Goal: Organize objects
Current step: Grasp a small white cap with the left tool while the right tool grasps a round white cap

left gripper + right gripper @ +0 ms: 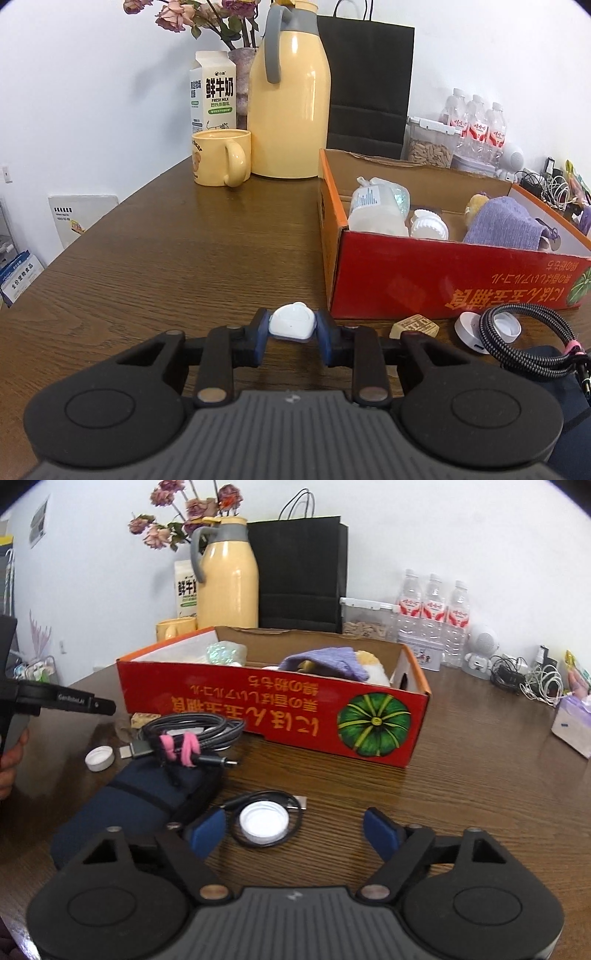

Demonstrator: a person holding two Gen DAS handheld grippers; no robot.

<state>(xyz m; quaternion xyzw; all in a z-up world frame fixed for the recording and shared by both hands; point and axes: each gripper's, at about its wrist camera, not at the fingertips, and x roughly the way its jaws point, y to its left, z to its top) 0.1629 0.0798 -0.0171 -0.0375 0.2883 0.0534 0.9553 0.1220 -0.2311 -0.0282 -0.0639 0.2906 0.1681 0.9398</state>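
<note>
My left gripper [292, 334] is shut on a small white rounded case [292, 322], held just above the wooden table [184, 258], left of the red cardboard box [443, 280]. The box holds a white bottle [373, 214], a white lid [428, 225] and a purple cloth [506, 225]. My right gripper [295, 830] is open and empty over the table, with a white cap [263, 821] inside a thin black cable loop near its left finger. The red box [295, 709] lies ahead of it.
A bundled black cable [192, 734] with pink ties lies on a navy pouch [140, 805]. A white cap [99, 757] and a tan block [415, 325] sit nearby. A yellow mug [221, 157], yellow thermos [291, 99], milk carton [212, 96], black bag [369, 85] and water bottles [432, 605] stand behind.
</note>
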